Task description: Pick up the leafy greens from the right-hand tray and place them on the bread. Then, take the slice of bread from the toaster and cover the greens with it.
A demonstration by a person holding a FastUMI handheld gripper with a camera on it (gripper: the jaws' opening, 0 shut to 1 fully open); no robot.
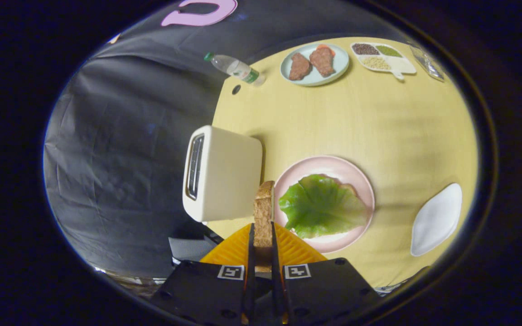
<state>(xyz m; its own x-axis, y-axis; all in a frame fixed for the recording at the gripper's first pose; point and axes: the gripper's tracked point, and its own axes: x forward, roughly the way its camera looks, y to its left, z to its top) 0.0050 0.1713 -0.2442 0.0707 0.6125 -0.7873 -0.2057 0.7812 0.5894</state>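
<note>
Gripper view: a bread slice [263, 213] is held edge-on, clamped in the gripper [263, 246], with the lettuce-topped pink plate [360, 179] lying at two o'clock.

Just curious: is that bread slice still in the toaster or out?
Out: the bread slice stands on edge, clamped in the hand-held gripper, beside the toaster.

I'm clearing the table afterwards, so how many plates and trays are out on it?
4. A pink plate holds the lettuce, just beyond the fingers; a white tray sits right of it; a pale blue plate with meat and a divided tray lie at the far edge.
</note>
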